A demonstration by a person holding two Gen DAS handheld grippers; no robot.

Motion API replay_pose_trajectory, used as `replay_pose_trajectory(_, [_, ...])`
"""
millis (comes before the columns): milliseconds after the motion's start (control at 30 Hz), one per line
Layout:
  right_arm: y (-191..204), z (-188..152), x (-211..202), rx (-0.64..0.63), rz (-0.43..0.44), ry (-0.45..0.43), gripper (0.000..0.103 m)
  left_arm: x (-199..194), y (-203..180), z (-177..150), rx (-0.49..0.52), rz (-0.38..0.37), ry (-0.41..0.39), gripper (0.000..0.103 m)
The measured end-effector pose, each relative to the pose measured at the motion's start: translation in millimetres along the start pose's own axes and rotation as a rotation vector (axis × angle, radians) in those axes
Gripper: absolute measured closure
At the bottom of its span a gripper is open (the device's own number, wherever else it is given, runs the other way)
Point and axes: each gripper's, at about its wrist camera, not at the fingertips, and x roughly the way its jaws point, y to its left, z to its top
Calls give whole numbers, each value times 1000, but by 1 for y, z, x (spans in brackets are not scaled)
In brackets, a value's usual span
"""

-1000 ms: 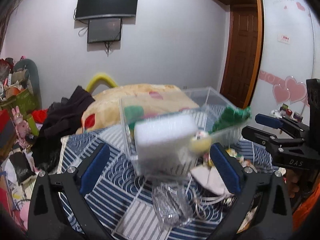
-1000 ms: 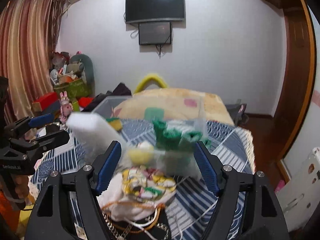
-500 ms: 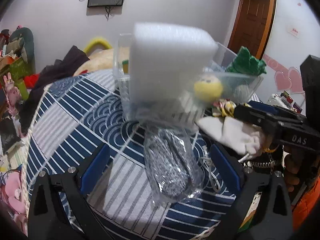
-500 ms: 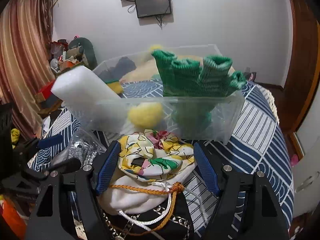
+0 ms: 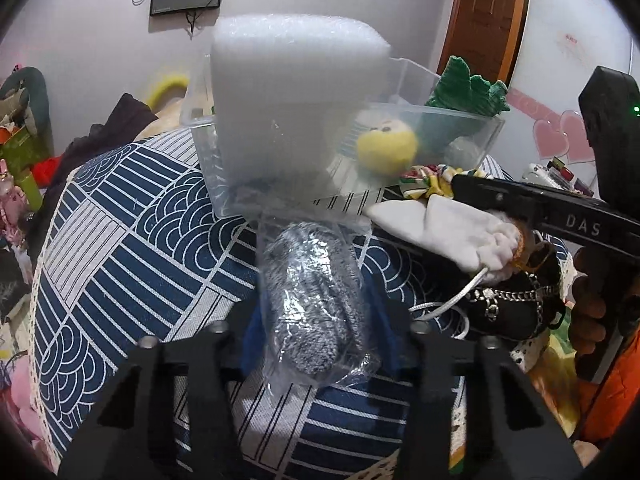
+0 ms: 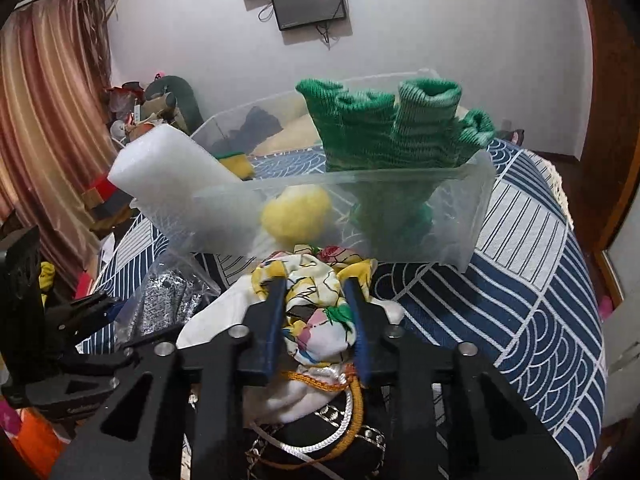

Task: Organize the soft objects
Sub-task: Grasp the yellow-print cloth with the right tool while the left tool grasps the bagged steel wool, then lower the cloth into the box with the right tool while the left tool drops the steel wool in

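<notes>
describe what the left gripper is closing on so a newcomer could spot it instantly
Start at the clear plastic bin on the blue patterned bedspread. Directly in front of it lies a bagged grey item, between the left gripper fingers. It is the only speckled grey bundle in crinkly clear plastic; the neighbouring pouch is white.

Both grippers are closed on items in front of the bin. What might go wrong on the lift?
The right gripper pinches the patterned cloth, lying on a white pouch with cords; they may snag and drag along. The left gripper holds a slippery plastic bag touching the clear bin, which it could nudge.
</notes>
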Motion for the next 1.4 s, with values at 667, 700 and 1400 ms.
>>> replay_pose_trajectory(667, [9,13,-67,-36,-22,-212,84,-72,-1,20,-1,-43,-165,75])
replay_pose_trajectory(700, [8,15,-68,-35,-24,-219,84,-75,-1,22,1,-44,-175,75])
replay_pose_trajectory(1400, [-2,47,-46,-27,-96,-252,84,-34,16,98,-26,0,-195,75])
